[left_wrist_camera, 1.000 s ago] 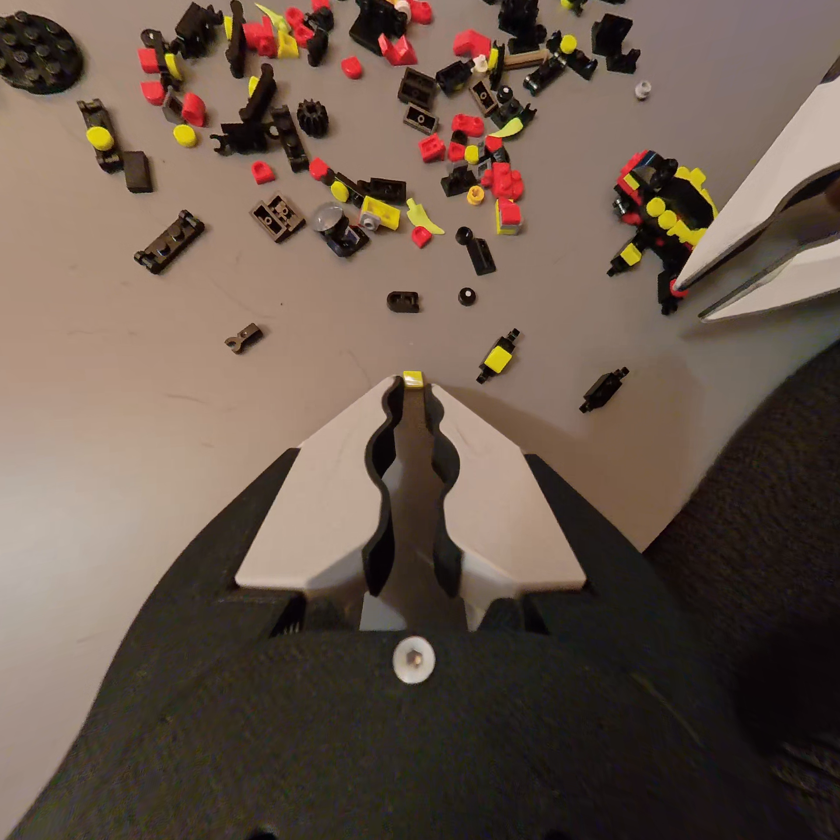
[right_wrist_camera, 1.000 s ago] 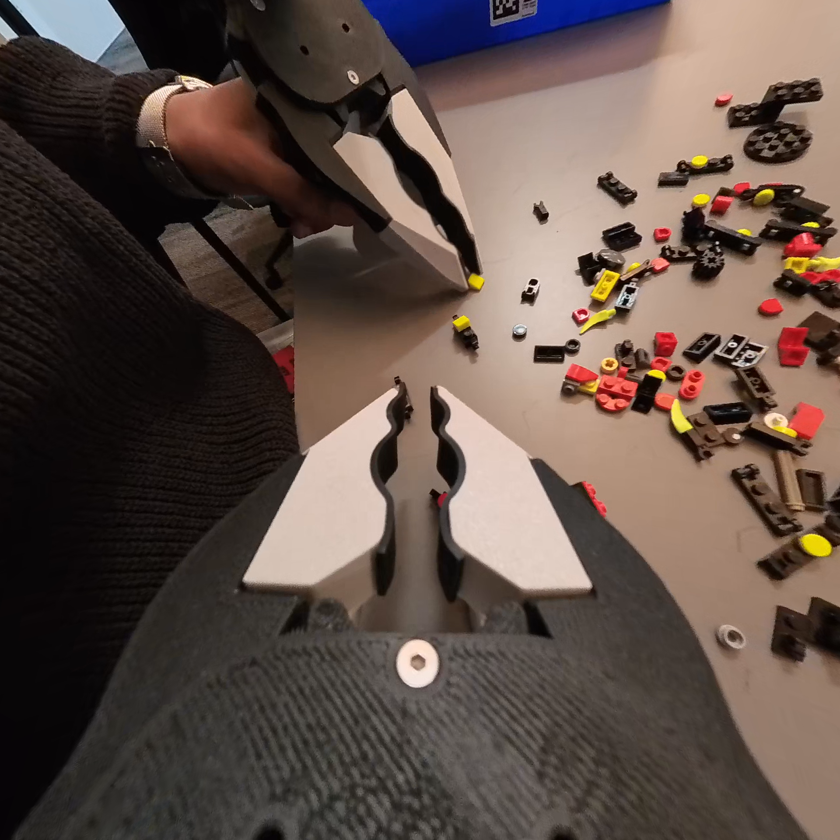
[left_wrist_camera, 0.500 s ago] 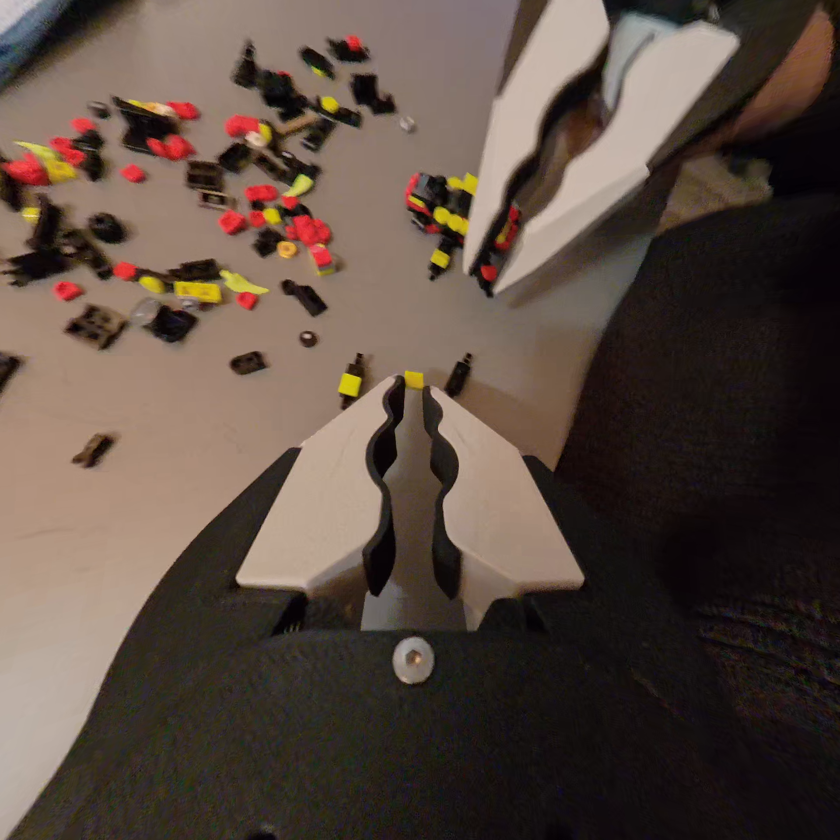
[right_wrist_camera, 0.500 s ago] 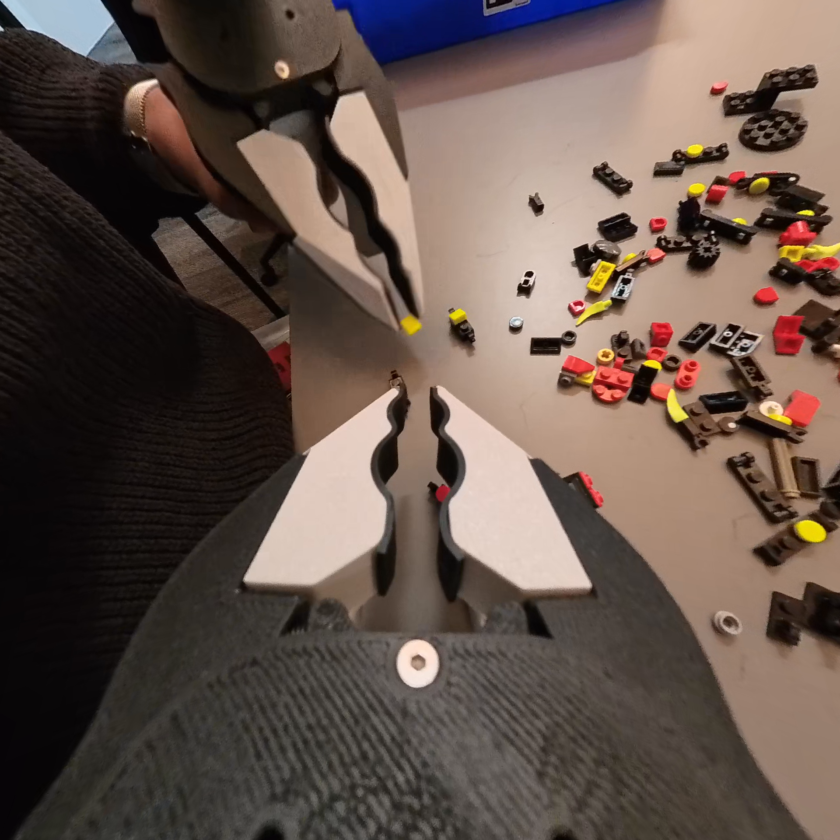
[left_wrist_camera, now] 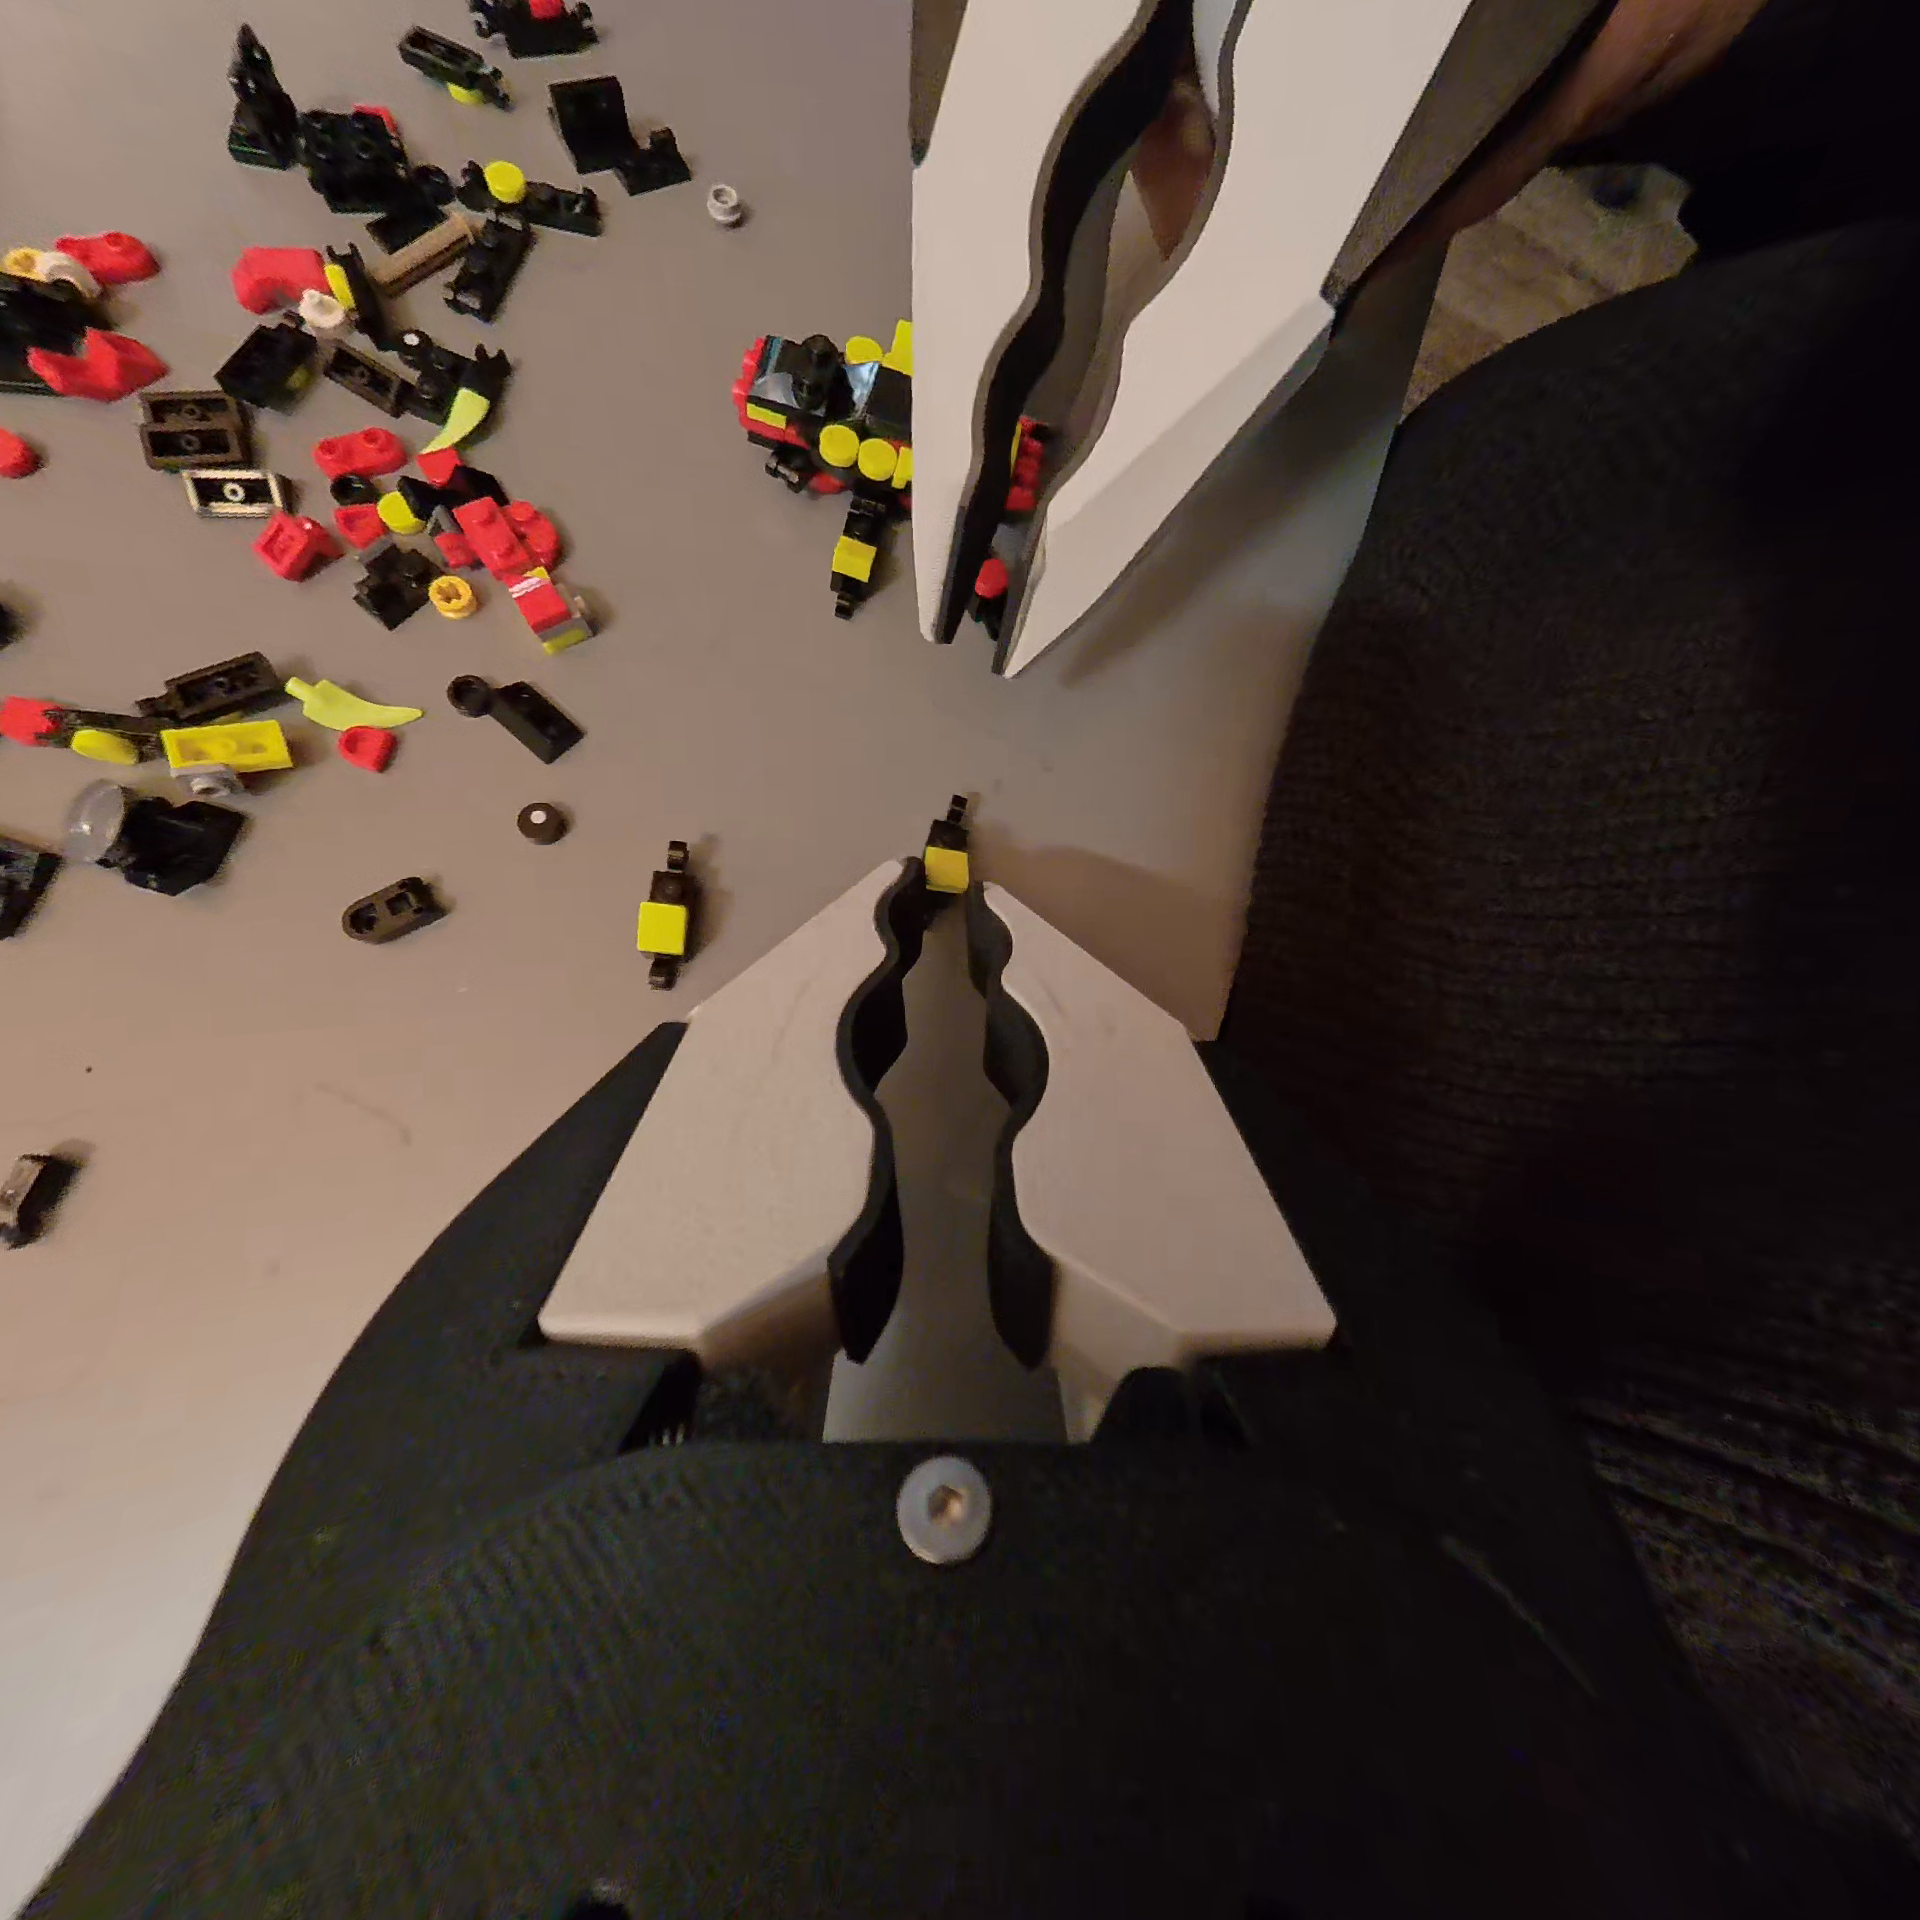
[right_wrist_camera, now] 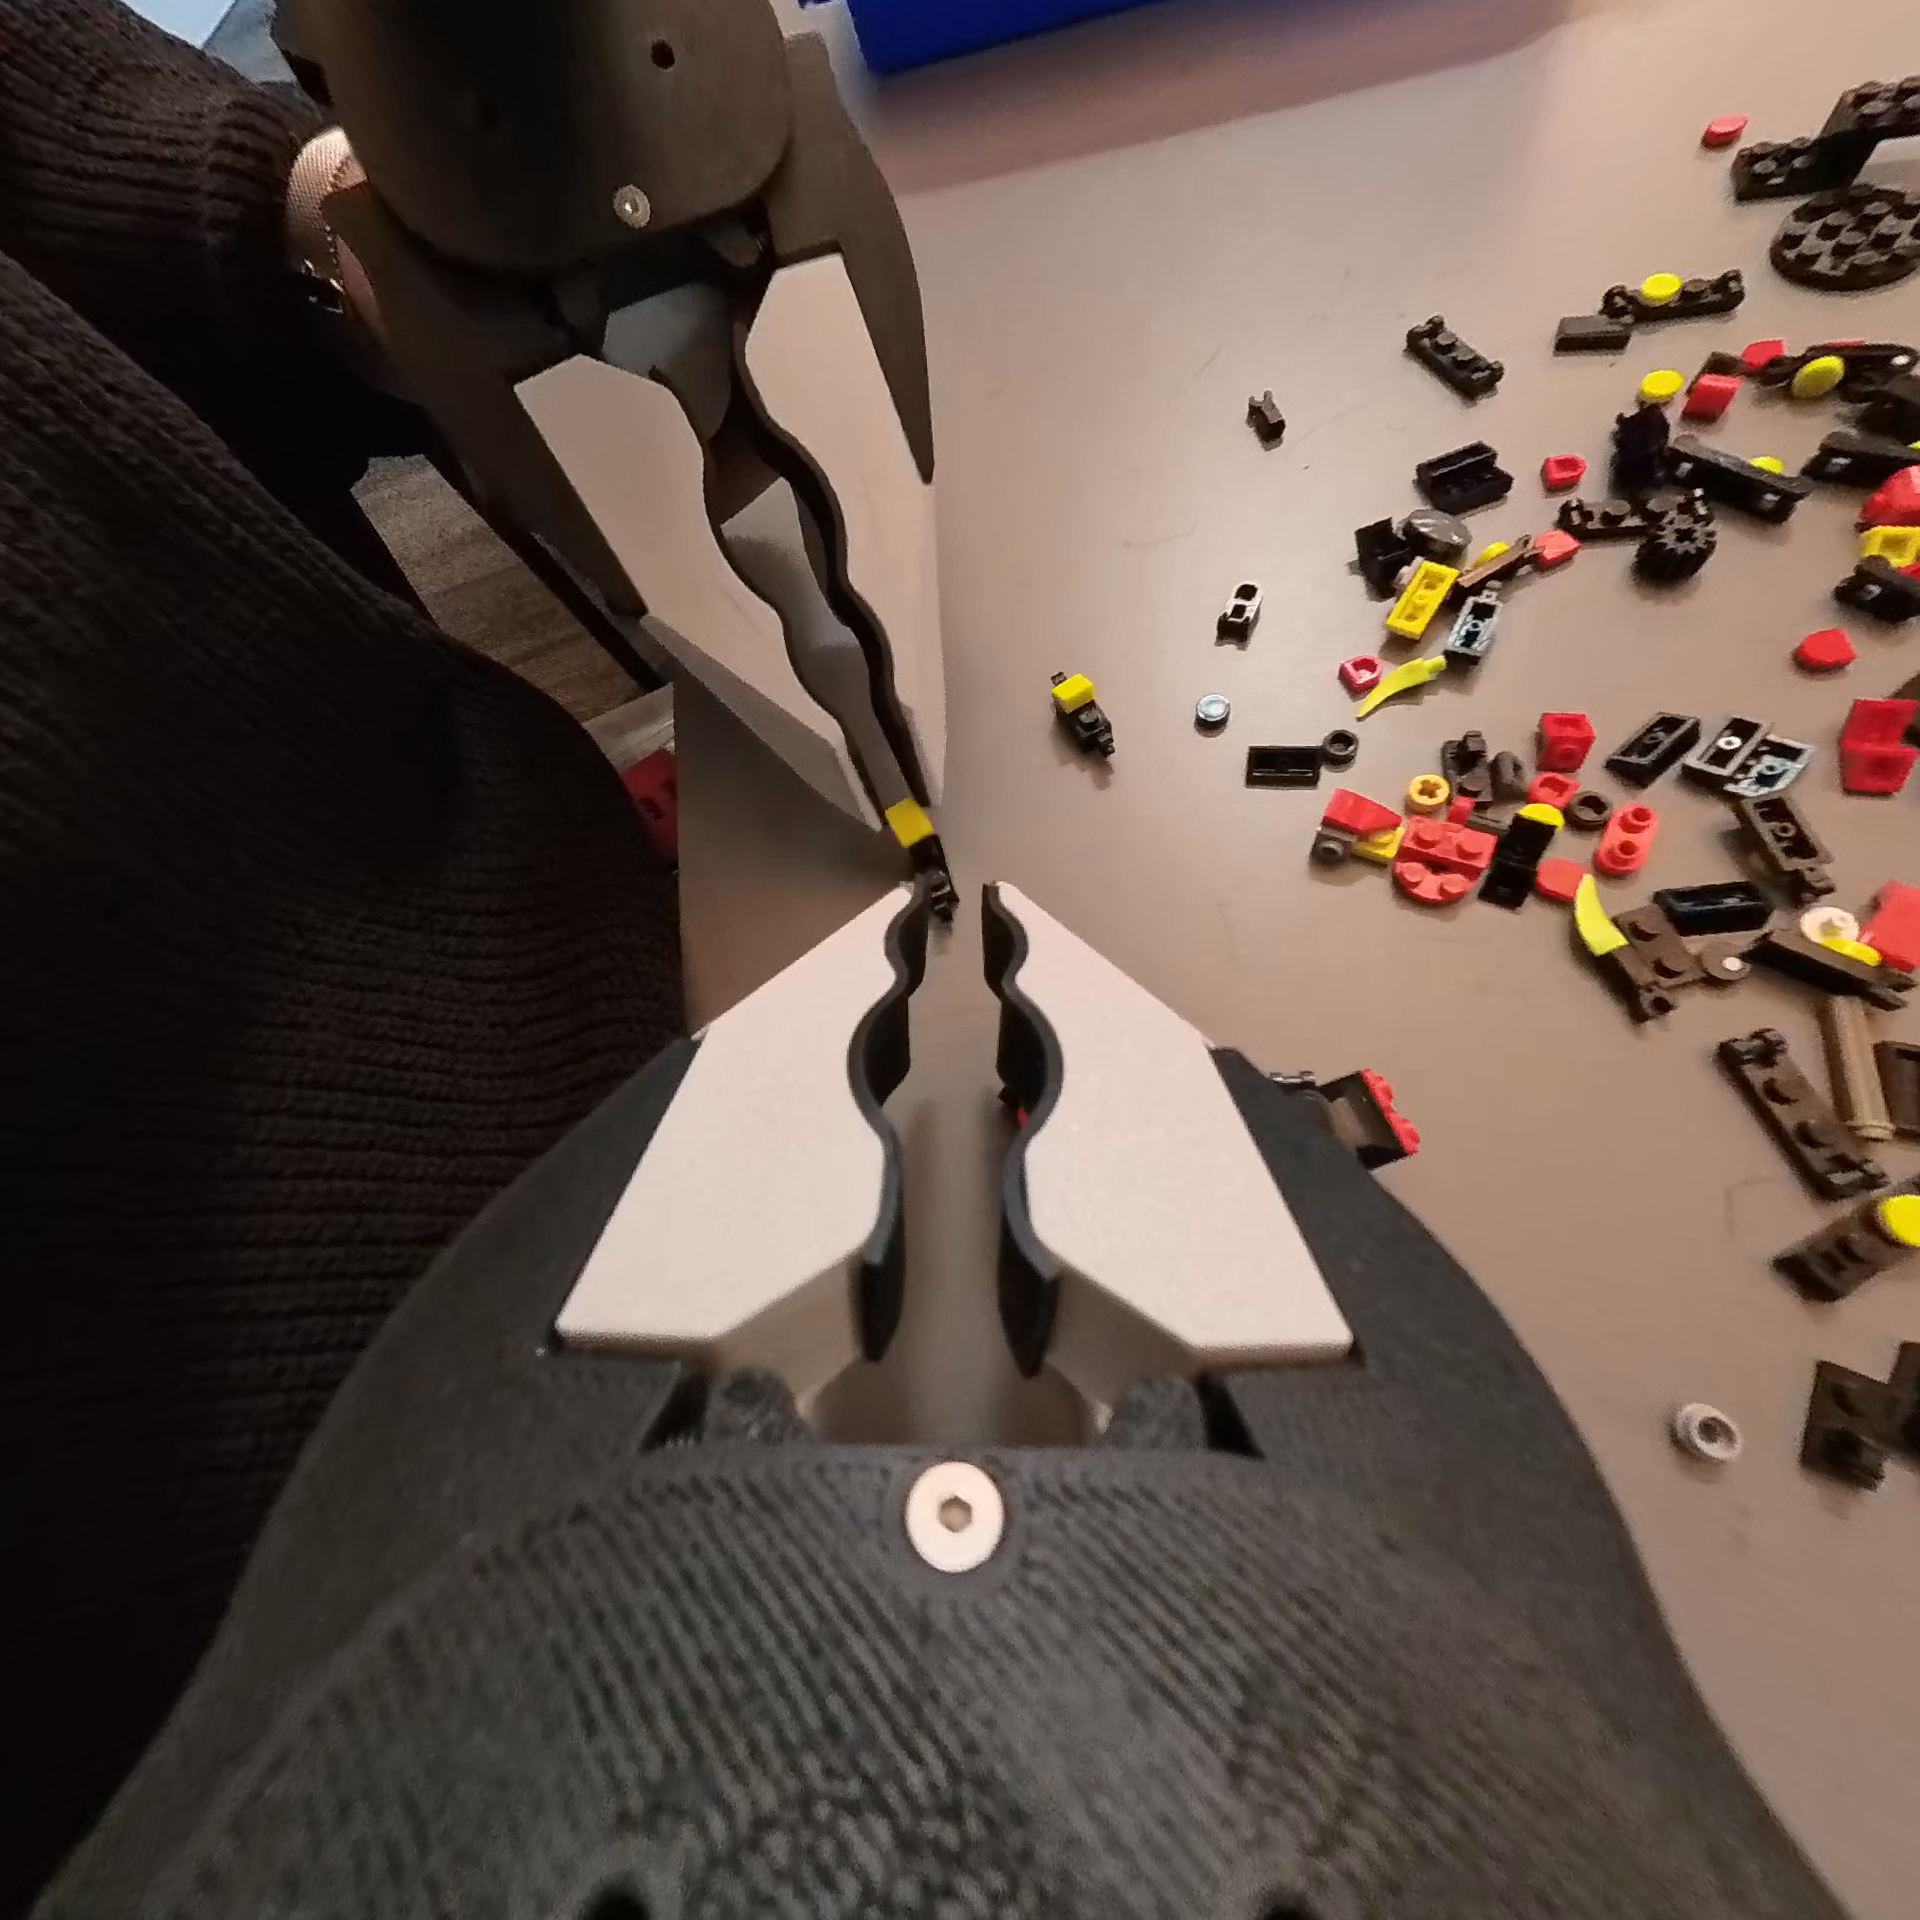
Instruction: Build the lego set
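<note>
Left wrist view shows the left gripper [left_wrist_camera: 943, 894] closed down on a small yellow tile [left_wrist_camera: 945, 869], pinched right at the fingertips, with a small black clip piece [left_wrist_camera: 954, 821] just past it on the grey table [left_wrist_camera: 260, 1195]; whether the tile sits on that piece or only meets it I cannot tell. Farther off, the right gripper [left_wrist_camera: 971, 634] stands tips-down over the half-built black, red and yellow model [left_wrist_camera: 831, 421], its jaws narrowly apart with red and black parts of the model between them (pressing or not, the view does not settle). From the right wrist view the yellow tile [right_wrist_camera: 906, 821] and black piece [right_wrist_camera: 935, 873] lie just ahead of the right gripper [right_wrist_camera: 954, 902]. A matching black-and-yellow assembly [left_wrist_camera: 665, 920] lies finished nearby. The step in hand looks like seating the tile on the clip; next calls for a straight press down, with the black piece kept from sliding
</note>
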Motion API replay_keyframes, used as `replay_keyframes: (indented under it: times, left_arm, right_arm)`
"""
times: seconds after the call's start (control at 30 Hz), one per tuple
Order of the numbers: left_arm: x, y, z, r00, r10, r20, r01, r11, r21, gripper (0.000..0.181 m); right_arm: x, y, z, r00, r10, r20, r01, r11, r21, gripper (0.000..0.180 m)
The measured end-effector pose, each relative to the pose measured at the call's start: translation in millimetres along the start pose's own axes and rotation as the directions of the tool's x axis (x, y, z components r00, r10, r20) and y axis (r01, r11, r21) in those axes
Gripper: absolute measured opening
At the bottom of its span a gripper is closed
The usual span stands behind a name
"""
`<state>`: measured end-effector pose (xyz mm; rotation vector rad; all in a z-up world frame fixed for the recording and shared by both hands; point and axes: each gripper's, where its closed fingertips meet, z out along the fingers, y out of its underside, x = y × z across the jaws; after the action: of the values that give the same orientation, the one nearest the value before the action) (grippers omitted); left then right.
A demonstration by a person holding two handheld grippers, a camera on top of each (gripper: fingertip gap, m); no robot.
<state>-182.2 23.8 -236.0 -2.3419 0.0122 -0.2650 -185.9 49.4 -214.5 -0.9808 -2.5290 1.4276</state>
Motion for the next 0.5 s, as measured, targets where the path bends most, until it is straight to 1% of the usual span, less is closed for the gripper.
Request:
replay_keyframes:
  times: [0.17, 0.27, 0.37, 0.5]
  left_arm:
    - [-8.0, 2.1, -4.2, 0.999, -0.030, 0.024, 0.030, 1.000, -0.002, 0.006]
    - [-26.8, 13.3, -10.8, 0.992, -0.073, 0.106, 0.077, 0.997, -0.033, 0.005]
    - [-31.0, 23.6, -14.2, 0.984, -0.154, 0.095, 0.159, 0.986, -0.050, 0.006]
    - [-33.9, 24.8, -11.8, 0.976, -0.174, 0.130, 0.183, 0.981, -0.059, 0.006]
  right_arm:
    - [-0.2, 1.1, 0.4, 1.000, 0.001, 0.002, -0.001, 1.000, -0.005, 0.009]
    - [-0.4, 1.8, 0.6, 1.000, 0.001, 0.002, -0.001, 1.000, -0.008, 0.009]
    - [-0.8, 1.8, 0.6, 1.000, 0.000, 0.004, 0.000, 1.000, -0.008, 0.009]
    - [-1.1, 2.5, 0.8, 1.000, -0.001, 0.005, 0.001, 1.000, -0.011, 0.009]
